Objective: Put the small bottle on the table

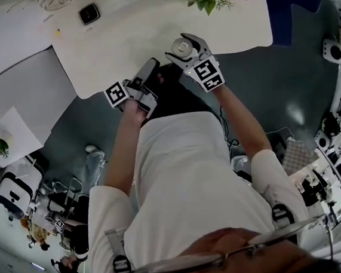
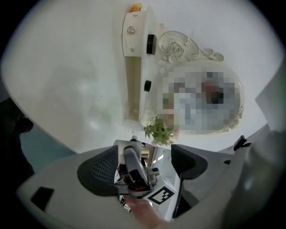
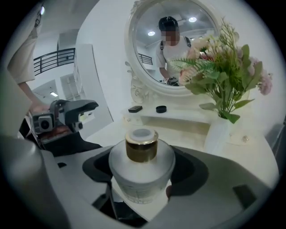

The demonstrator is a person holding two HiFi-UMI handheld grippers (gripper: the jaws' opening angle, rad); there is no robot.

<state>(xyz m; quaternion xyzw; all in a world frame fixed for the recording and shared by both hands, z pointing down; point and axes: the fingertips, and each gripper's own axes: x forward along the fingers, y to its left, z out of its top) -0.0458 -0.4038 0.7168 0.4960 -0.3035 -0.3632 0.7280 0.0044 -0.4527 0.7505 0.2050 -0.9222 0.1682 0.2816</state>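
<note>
Right gripper [image 3: 143, 172] clamps small white bottle [image 3: 141, 167]: upright, long axis vertical, gold cap [image 3: 141, 145] toward 12 o'clock. Print near base unreadable. Left gripper [image 2: 143, 163]: jaws apart, empty.

One small bottle [image 3: 141, 167], one mirror [image 3: 147, 49], one vase [image 3: 217, 134]

Facing you, a white oval mirror [image 3: 172, 44] standing over a low shelf [image 3: 178, 117], a black box [image 3: 135, 108] and a black disc [image 3: 161, 108] lying on it, pink flowers [image 3: 223, 67] leaning from a white vase [image 3: 219, 134] to your right.
</note>
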